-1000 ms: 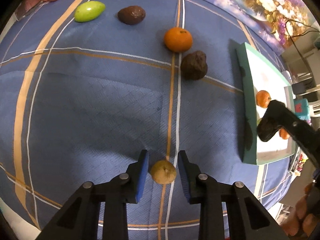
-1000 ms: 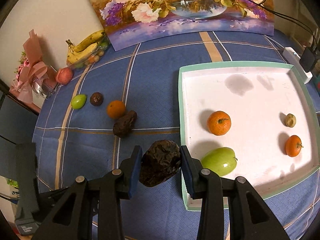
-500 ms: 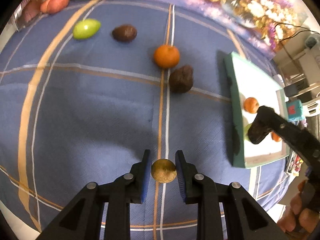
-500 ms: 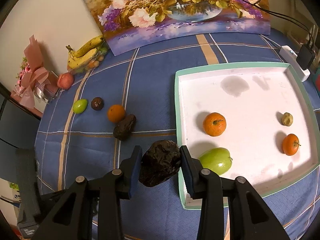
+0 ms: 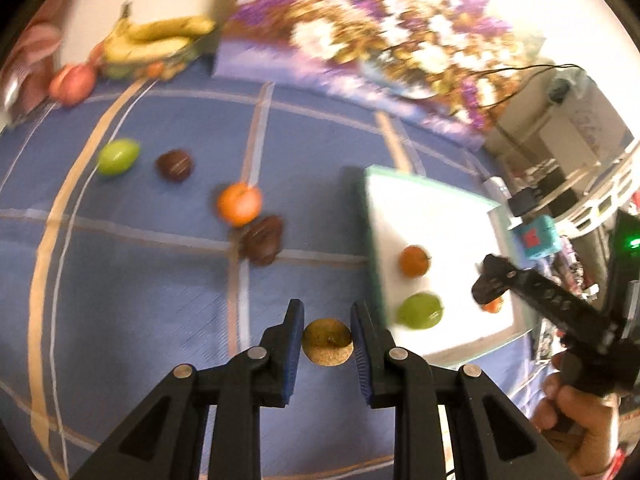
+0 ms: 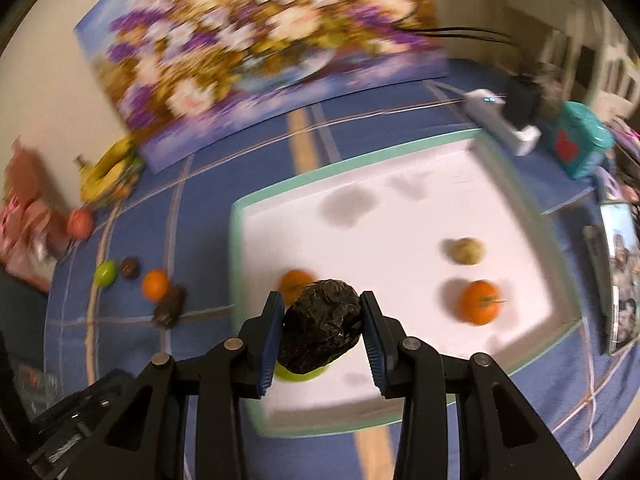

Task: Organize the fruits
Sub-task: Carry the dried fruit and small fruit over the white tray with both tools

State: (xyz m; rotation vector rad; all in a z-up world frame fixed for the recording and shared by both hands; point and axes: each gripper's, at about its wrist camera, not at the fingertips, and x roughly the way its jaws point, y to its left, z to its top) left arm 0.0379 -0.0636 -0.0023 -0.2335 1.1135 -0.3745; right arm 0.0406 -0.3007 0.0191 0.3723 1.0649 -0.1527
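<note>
Right wrist view: right tongs [image 6: 322,326] clamped on wrinkled black fruit [image 6: 320,330] over white tray [image 6: 516,196].
Left tongs [image 5: 327,338]: clamped on small round speckled-brown fruit [image 5: 327,343], above blue checked tablecloth [image 5: 140,280].

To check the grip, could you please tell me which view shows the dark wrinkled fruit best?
The right wrist view: the dark wrinkled fruit fills the centre, clamped between pads. The left wrist view shows it small and blurred.

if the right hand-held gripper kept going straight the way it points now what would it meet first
Probably the green fruit lying in the white tray. The right hand-held gripper, shut on the dark wrinkled fruit, points down at it, with the carried fruit leading. Depth is hard to judge.
</note>
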